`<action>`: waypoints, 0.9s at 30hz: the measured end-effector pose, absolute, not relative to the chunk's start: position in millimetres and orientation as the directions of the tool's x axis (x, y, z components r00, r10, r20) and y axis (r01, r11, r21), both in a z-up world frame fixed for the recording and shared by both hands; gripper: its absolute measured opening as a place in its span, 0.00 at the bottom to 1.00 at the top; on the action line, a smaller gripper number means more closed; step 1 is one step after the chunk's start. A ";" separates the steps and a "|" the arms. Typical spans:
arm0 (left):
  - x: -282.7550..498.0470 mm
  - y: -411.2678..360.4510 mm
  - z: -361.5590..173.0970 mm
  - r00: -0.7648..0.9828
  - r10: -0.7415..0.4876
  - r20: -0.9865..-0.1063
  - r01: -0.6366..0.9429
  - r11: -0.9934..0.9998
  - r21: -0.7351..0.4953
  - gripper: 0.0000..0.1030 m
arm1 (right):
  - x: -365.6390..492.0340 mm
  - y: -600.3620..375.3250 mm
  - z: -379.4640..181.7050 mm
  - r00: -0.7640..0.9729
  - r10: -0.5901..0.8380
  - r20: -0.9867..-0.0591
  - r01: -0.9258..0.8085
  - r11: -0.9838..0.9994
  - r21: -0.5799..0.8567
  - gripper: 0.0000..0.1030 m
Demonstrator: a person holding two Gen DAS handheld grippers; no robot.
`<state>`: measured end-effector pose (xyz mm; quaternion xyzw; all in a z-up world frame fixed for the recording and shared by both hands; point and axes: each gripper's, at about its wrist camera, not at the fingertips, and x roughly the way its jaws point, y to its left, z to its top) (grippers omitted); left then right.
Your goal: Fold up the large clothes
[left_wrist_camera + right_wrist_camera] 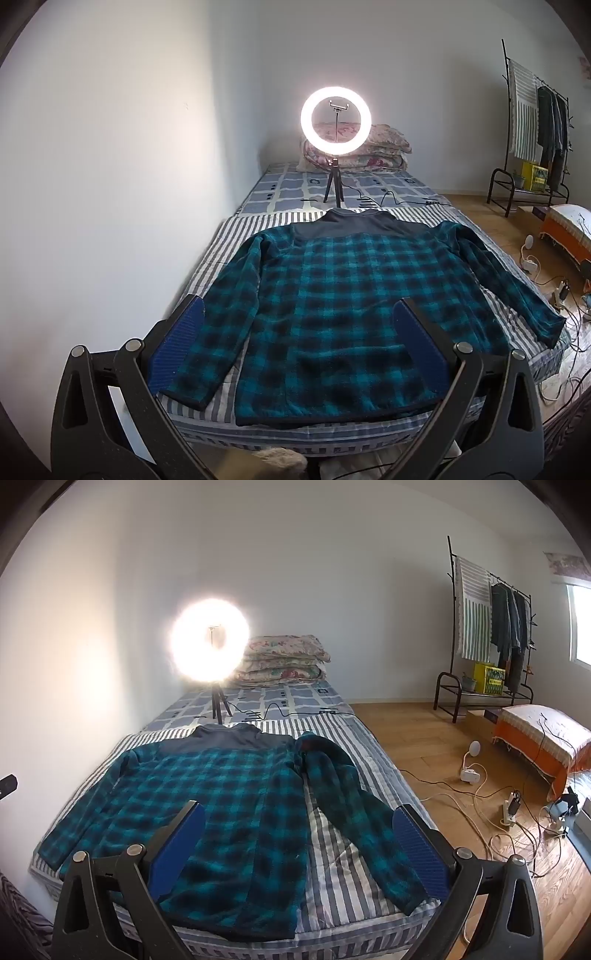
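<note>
A teal-and-black plaid fleece jacket [332,295] with a dark grey yoke lies flat, back up, on the striped bed [229,236], hem towards me and both sleeves spread. My left gripper [299,332] hovers open above the hem end, nothing between its blue pads [181,343]. In the right wrist view the same jacket [221,797] fills the bed [343,878], its right sleeve [354,812] angled down to the near right corner. My right gripper [299,834] is open above the hem and that sleeve, holding nothing.
A lit ring light [335,123] on a small tripod stands on the bed beyond the collar, cables trailing beside it. Folded quilts [284,661] are stacked at the head. A white wall runs along the left. Wooden floor on the right carries cables [517,812], a clothes rack [487,635] and an orange-skirted bench [543,738].
</note>
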<state>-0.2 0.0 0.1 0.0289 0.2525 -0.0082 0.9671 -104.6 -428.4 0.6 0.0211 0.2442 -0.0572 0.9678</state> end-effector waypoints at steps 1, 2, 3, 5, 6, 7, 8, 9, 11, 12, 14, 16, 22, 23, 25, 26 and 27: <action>0.0 0.1 0.3 0.872 -0.002 -0.489 0.031 0.998 0.052 1.00 | -104.9 -428.6 0.6 0.875 -0.097 -0.474 0.122 0.992 0.024 0.99; 0.4 0.5 0.5 0.872 -0.002 -0.489 0.031 0.998 0.051 1.00 | -105.3 -428.4 0.7 0.876 -0.096 -0.473 0.121 0.992 0.023 0.99; 1.2 1.3 0.8 0.872 -0.004 -0.490 0.031 0.998 0.047 1.00 | -105.8 -428.2 0.9 0.876 -0.095 -0.472 0.120 0.993 0.022 0.99; 3.7 3.7 1.4 0.871 -0.007 -0.492 0.031 0.999 0.040 1.00 | -105.6 -427.8 0.5 0.874 -0.098 -0.477 0.122 0.992 0.019 0.99; 7.3 9.8 4.1 0.872 -0.005 -0.490 0.026 0.999 0.037 1.00 | -105.8 -427.6 0.6 0.874 -0.100 -0.475 0.122 0.992 0.016 0.99; 7.1 12.0 6.1 0.873 -0.005 -0.488 0.024 0.999 0.034 1.00 | -106.0 -427.6 0.6 0.875 -0.101 -0.474 0.121 0.993 0.012 0.99; 9.0 15.0 7.3 0.873 -0.005 -0.488 0.023 0.999 0.030 1.00 | -106.0 -428.0 0.2 0.874 -0.102 -0.474 0.122 0.992 0.012 0.99; 8.3 16.9 9.7 0.876 -0.005 -0.483 0.024 0.999 0.032 1.00 | -105.9 -428.6 0.0 0.874 -0.102 -0.475 0.122 0.992 0.011 0.99; 9.2 18.0 9.8 0.877 0.000 -0.480 0.019 0.999 0.034 1.00 | -105.2 -429.3 4.3 0.874 -0.101 -0.475 0.121 0.993 0.010 0.99; 1.4 10.5 10.1 0.884 0.010 -0.468 0.012 0.999 0.044 1.00 | -104.3 -430.7 4.1 0.873 -0.101 -0.476 0.121 0.993 0.010 0.99; -3.2 5.5 9.6 0.888 0.015 -0.460 0.010 0.999 0.052 1.00 | -105.4 -428.6 1.9 0.876 -0.105 -0.470 0.123 0.992 0.007 0.99; -3.5 4.9 9.6 0.888 0.013 -0.459 0.012 0.999 0.052 1.00 | -105.6 -428.1 1.2 0.877 -0.108 -0.469 0.125 0.992 0.006 0.99; -3.9 3.8 10.7 0.889 0.016 -0.457 0.010 0.999 0.053 1.00 | -105.1 -429.7 -0.7 0.878 -0.106 -0.468 0.122 0.992 0.005 0.99; -4.0 3.9 10.8 0.889 0.016 -0.457 0.010 0.999 0.053 1.00 | -104.7 -429.3 -1.3 0.878 -0.107 -0.467 0.124 0.992 0.005 0.99; -4.4 3.8 10.4 0.890 0.016 -0.456 0.009 0.999 0.052 1.00 | -104.3 -429.9 -1.2 0.877 -0.107 -0.468 0.123 0.992 0.005 0.99; -4.5 3.7 10.5 0.890 0.016 -0.456 0.009 0.999 0.053 1.00 | -105.5 -427.7 -1.2 0.877 -0.108 -0.467 0.124 0.992 0.003 0.99; -4.6 3.7 10.6 0.890 0.017 -0.456 0.008 0.999 0.053 1.00 | -105.5 -427.7 -1.2 0.877 -0.108 -0.467 0.124 0.992 0.003 0.99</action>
